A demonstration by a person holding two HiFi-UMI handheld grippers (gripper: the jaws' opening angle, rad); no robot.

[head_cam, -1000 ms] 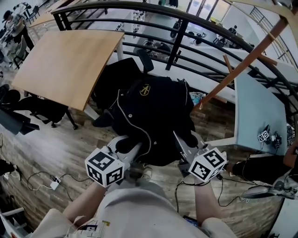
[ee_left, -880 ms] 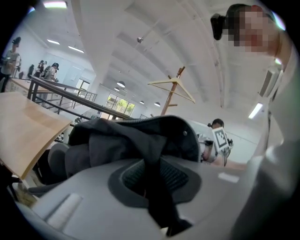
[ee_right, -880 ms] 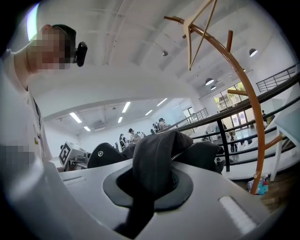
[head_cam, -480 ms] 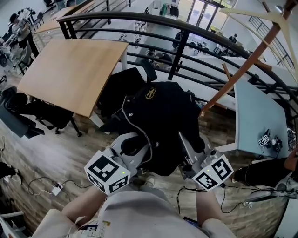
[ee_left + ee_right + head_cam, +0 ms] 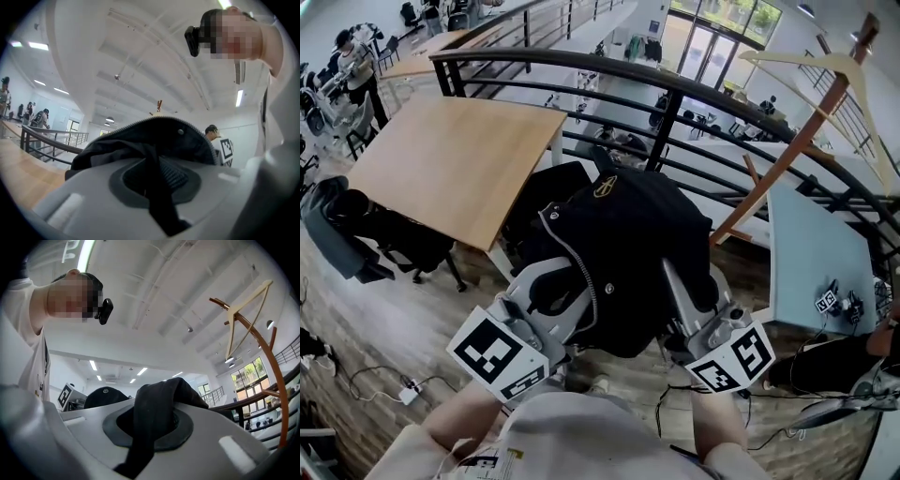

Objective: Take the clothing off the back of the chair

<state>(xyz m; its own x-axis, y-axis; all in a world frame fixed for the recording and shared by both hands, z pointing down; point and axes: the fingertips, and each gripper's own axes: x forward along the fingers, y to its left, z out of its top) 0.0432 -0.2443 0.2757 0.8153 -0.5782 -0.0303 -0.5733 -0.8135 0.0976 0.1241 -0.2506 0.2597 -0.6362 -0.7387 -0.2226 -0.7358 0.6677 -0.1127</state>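
A black jacket (image 5: 628,253) with a white zip and a gold emblem at the collar hangs in the air between both grippers. Behind it stands the black office chair (image 5: 551,187), its headrest showing above the collar. My left gripper (image 5: 548,277) is shut on the jacket's left side, and black cloth (image 5: 157,187) is pinched between its pads. My right gripper (image 5: 675,281) is shut on the right side, where a fold of cloth (image 5: 150,420) runs through its pads. The jacket's lower part hides most of the chair's seat.
A wooden table (image 5: 441,159) stands to the left, close to the chair. A black railing (image 5: 675,98) curves behind. A wooden coat stand (image 5: 787,159) with a hanger leans at the right, beside a pale blue table (image 5: 816,253). Another chair (image 5: 342,230) and cables (image 5: 366,375) are at the left.
Both grippers have risen together with the jacket, which is now higher and nearer the camera. More of the chair's back shows behind it to the left.
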